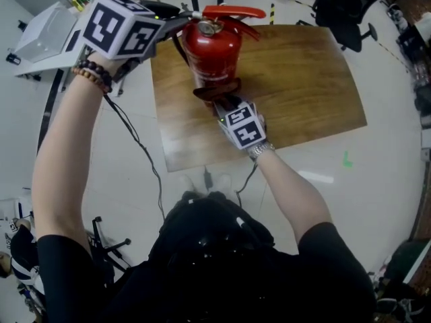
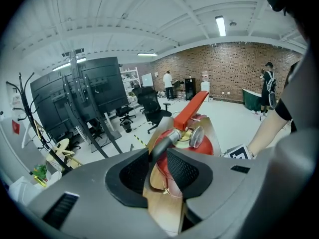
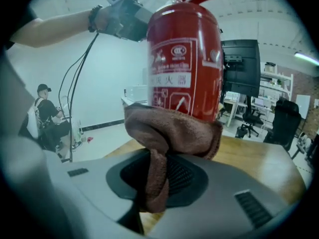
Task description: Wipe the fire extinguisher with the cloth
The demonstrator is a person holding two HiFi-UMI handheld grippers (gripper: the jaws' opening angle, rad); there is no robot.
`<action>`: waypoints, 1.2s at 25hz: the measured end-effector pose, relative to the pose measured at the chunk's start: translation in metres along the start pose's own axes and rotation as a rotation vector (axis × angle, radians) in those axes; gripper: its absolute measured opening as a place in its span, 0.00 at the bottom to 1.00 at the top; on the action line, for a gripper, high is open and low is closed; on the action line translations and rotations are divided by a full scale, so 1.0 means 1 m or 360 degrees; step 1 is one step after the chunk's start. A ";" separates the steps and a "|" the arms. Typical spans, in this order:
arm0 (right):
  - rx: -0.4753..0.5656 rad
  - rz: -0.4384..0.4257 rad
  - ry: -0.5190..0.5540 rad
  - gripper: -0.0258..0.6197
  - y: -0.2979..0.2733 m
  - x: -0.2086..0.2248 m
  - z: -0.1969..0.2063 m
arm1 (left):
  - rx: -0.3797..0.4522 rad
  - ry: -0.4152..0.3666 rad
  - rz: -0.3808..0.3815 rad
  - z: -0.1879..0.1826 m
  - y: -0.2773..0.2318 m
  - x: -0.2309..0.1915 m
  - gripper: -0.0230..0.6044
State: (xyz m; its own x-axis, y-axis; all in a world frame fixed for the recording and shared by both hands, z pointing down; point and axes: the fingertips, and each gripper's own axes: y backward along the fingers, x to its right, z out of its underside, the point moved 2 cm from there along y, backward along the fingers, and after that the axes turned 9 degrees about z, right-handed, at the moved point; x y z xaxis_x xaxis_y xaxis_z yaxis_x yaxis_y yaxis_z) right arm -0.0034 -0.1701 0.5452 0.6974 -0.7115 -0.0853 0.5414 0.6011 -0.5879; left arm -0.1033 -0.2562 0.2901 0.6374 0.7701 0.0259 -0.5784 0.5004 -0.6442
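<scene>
A red fire extinguisher [image 1: 212, 49] stands upright on the wooden table [image 1: 303, 93], its red handle and gauge on top. My left gripper [image 1: 174, 17] is up at its head, shut on the black hose [image 2: 162, 142], which runs between the pads just below the valve. My right gripper [image 1: 225, 104] is shut on a brown cloth [image 1: 217, 89]. The cloth [image 3: 172, 131] bunches out over the jaws and lies against the lower front of the extinguisher's body [image 3: 184, 68]. The left gripper [image 2: 158, 158] looks along the hose at the cylinder [image 2: 197, 148].
The table's near edge lies just behind my right hand. A black office chair [image 1: 350, 12] stands beyond the table's far right corner. A white cabinet [image 1: 44, 36] is at far left, and a cable [image 1: 141, 147] hangs from the left gripper. A monitor rack [image 2: 94, 93] stands farther off.
</scene>
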 end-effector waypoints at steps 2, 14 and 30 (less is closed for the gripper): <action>-0.0053 -0.0017 -0.0016 0.18 -0.010 -0.001 0.011 | -0.0010 -0.0003 -0.0011 -0.001 0.000 0.000 0.22; -0.0381 -0.0082 -0.0147 0.18 -0.063 -0.013 0.070 | -0.0044 -0.0017 -0.0044 -0.001 -0.002 0.000 0.22; -0.0573 -0.0041 -0.0248 0.18 -0.085 -0.006 0.107 | -0.0053 -0.0030 -0.0056 -0.002 -0.005 0.002 0.22</action>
State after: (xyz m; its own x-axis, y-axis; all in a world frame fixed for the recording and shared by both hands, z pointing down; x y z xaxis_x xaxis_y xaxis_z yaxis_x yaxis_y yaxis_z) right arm -0.0031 -0.1783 0.6817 0.7636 -0.6444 0.0403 0.3797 0.3976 -0.8353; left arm -0.0986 -0.2577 0.2920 0.6472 0.7597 0.0629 -0.5384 0.5139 -0.6678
